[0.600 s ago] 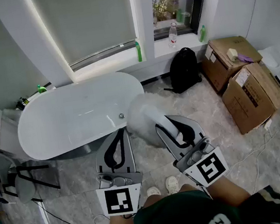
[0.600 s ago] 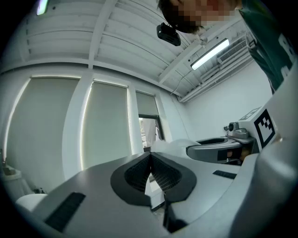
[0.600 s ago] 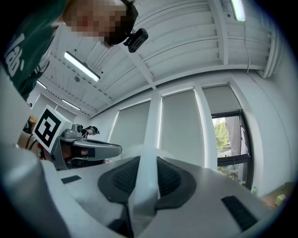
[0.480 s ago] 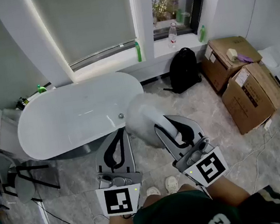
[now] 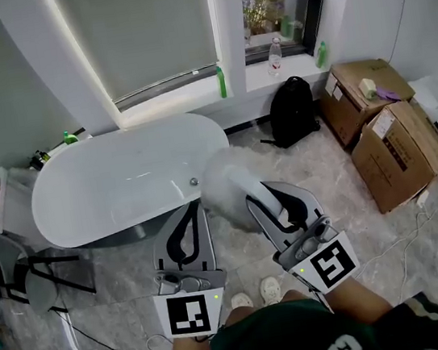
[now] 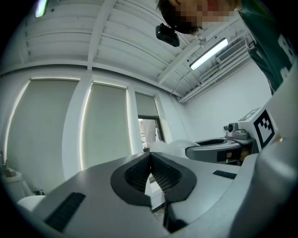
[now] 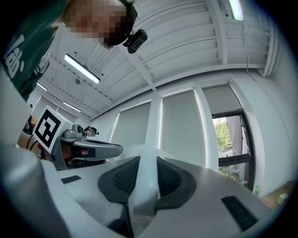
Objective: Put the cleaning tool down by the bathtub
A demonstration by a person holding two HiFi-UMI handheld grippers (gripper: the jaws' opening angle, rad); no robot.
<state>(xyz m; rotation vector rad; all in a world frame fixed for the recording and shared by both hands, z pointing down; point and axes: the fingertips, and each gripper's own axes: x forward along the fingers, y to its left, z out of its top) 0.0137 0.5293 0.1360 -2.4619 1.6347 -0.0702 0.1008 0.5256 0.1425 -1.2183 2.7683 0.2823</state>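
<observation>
Now R gripper [image 5: 264, 202] clamps cleaning tool [image 5: 218, 180] handle; L gripper [image 5: 188, 230] pinched together, empty. I'd lower slowly beside bathtub [image 5: 121, 176], 11 o'clock.

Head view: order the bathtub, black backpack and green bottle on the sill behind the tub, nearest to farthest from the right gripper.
1. Bathtub, just left of the right gripper.
2. Black backpack, on the floor ahead.
3. Green bottle, on the far sill.

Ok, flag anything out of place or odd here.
Nothing spilled or broken. Odd for a bathroom: cardboard boxes and a black backpack sit on the floor right of the bathtub.
</observation>
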